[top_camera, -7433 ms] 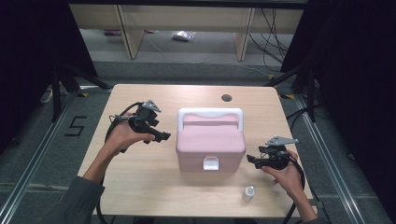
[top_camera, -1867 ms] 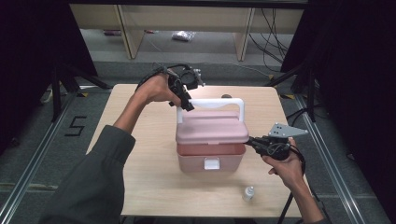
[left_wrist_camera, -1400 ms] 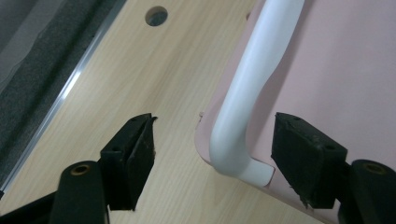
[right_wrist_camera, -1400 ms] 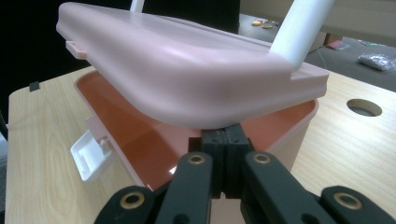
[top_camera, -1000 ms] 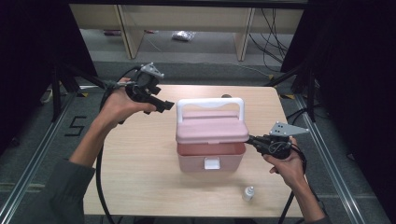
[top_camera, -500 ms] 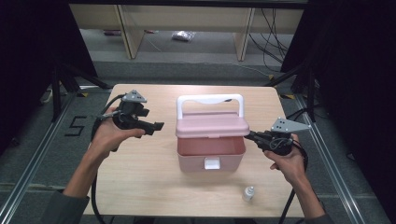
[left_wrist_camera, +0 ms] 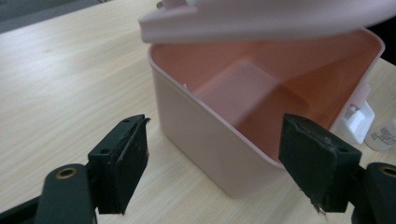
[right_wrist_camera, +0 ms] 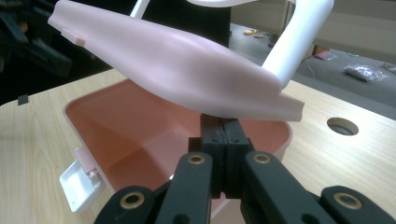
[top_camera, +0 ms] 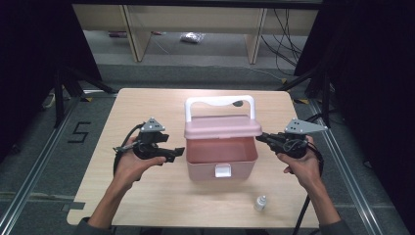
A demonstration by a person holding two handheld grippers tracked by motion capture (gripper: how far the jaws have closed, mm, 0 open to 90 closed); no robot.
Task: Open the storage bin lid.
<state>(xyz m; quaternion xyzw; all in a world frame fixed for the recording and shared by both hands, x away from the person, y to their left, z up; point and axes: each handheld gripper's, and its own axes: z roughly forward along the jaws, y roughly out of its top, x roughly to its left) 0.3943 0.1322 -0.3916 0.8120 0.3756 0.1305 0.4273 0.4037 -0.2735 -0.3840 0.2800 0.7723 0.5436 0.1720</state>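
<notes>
A pink box [top_camera: 221,159] with a white handle [top_camera: 220,102] stands mid-table, its lid [top_camera: 222,126] lifted partway above the empty inside. My right gripper [top_camera: 259,138] is shut, with its tips tucked under the lid's right edge [right_wrist_camera: 261,105]; in the right gripper view the closed right gripper [right_wrist_camera: 220,126] sits just beneath that lid. My left gripper [top_camera: 178,152] hovers left of the box, open; its jaws have just been opening and nothing is between them. In the left gripper view the left gripper [left_wrist_camera: 219,163] faces the box's corner [left_wrist_camera: 201,140].
A small white bottle [top_camera: 261,202] stands near the front edge, right of the box's white latch [top_camera: 222,171]. A round hole [right_wrist_camera: 342,126] is in the tabletop at the back. Bare wood lies left of the box. Shelving [top_camera: 195,19] stands beyond the table.
My left hand has dropped from high at the back left to just beside the box's left wall. The lid stays raised, and the right gripper has held still under it.
</notes>
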